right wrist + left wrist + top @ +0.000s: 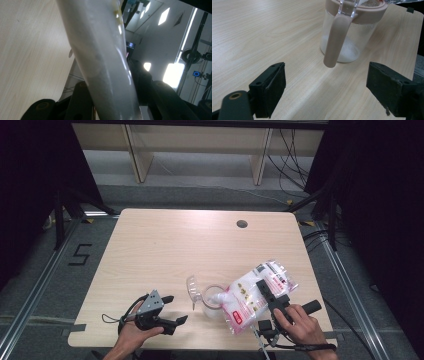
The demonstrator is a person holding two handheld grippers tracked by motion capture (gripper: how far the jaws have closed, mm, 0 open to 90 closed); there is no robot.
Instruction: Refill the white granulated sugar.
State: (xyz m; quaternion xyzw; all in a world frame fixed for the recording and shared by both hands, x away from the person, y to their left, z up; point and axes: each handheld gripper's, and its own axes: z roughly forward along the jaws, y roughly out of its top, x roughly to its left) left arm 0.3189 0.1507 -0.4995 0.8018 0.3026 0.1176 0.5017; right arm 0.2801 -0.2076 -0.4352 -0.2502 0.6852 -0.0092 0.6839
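Nearest the viewer, at the table's (165, 240) front edge, two hands hold grippers. The left gripper (169, 309) rests low on the wood with its jaws spread wide and nothing between them; in the left gripper view its two black pads (272, 87) frame bare tabletop. The right gripper (266, 291) is clamped on a plastic bag (252, 295) of white powder, pinching it near its upper half. In the right gripper view the bag's pale, translucent film runs up between the jaws. Just ahead of the left gripper, and between the two hands, stands a clear jar (348, 42) with a beige rim and a beige handle (335, 42) that hangs down toward the left gripper, so the left hand is the free one closest to it. The bag lies tilted, its long axis sloping from high at the right down to the left, with its lower end touching or sitting in the jar's mouth (the exact opening is hard to make out). A shallow layer of white powder covers the jar's bottom, which suggests pouring is under way. The jar's clear hinged lid (192, 289) stands open to the left. Farther back the light wood table is bare apart from a round cable hole (242, 224).
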